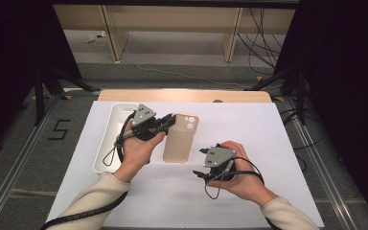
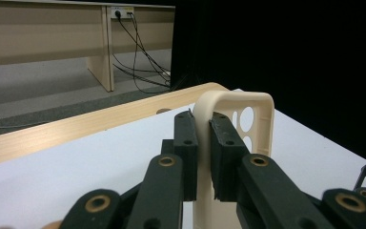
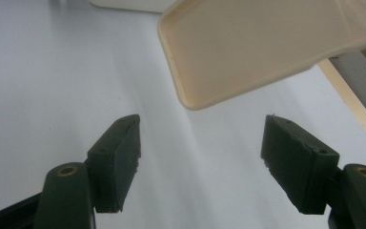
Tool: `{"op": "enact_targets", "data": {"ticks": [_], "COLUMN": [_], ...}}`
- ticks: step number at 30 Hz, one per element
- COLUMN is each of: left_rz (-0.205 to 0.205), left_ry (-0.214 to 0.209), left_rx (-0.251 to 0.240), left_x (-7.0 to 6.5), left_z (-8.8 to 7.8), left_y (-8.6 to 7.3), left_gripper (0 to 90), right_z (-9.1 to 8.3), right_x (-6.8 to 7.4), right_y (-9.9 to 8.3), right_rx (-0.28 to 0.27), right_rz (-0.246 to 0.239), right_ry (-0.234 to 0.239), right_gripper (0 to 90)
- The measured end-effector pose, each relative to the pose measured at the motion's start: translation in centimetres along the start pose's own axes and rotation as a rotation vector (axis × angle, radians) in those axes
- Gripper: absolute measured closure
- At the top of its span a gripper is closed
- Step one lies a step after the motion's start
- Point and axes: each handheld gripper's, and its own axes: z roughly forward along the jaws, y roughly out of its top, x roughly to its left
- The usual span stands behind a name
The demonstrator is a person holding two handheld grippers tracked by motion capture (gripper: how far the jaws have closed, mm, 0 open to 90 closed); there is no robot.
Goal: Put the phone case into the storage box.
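Note:
A beige phone case (image 1: 179, 139) lies over the white sheet, camera cutouts at its far end. My left gripper (image 1: 171, 120) is shut on the case's left long rim near that end; in the left gripper view the rim (image 2: 233, 102) stands pinched between the two black pads of my left gripper (image 2: 202, 129). My right gripper (image 1: 199, 162) sits to the right of the case's near end, open with nothing between its jaws. In the right gripper view the case's hollow inside (image 3: 252, 47) hangs ahead of and above my right gripper (image 3: 200, 143), apart from it.
A long white tray (image 1: 112, 129) lies left of the case, under the left hand's wrist. The white sheet (image 1: 268, 143) covers the wooden table (image 1: 182, 96). Cables and wooden furniture legs stand on the floor beyond the far edge.

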Motion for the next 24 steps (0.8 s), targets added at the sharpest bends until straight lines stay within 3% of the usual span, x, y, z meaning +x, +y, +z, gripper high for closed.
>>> {"op": "enact_targets", "data": {"ticks": [24], "left_rz": [-0.002], "left_ry": [0.020], "left_rx": [-0.015], "left_x": [0.8], "left_z": [-1.4], "left_y": [0.2], "left_gripper": [82.5], "right_z": [-2.1], "right_x": [-1.0], "right_y": [-2.8], "right_rx": [-0.050], "right_rz": [0.128], "right_ry": [-0.046], "right_gripper": [28.1]}}
